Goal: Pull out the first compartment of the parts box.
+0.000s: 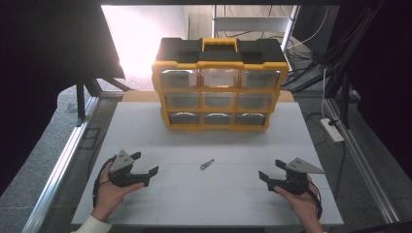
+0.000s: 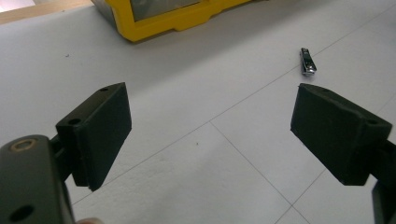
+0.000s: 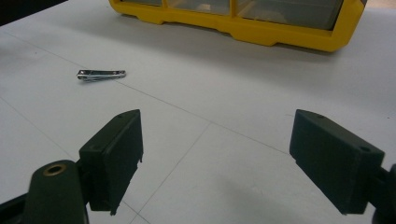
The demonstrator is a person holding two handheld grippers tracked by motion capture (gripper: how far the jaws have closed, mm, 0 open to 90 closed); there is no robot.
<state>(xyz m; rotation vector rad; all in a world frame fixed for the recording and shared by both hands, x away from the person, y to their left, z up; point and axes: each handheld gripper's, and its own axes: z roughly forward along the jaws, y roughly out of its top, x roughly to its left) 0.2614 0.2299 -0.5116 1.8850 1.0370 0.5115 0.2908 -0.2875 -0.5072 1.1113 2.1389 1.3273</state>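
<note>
- The drawer organizer (image 1: 218, 85) stands on the desk (image 1: 145, 131) at the middle of its far edge.
- The nail clipper (image 1: 207, 164) lies on the desk before the organizer, well apart from it, nearer the near edge.
- The left tool (image 1: 144, 168) sits near the near left corner and the right tool (image 1: 270, 171) near the near right corner, the clipper between them.

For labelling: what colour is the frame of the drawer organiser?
Yellow, with a black top; the drawer organiser shows best in the high view.

Right gripper (image 3: 215, 158) low over the white table (image 3: 224, 93), jaws wide apart, nothing between. Nail clipper (image 3: 101, 74) lying flat ahead to the left; yellow drawer cabinet (image 3: 261, 32) standing beyond.
</note>
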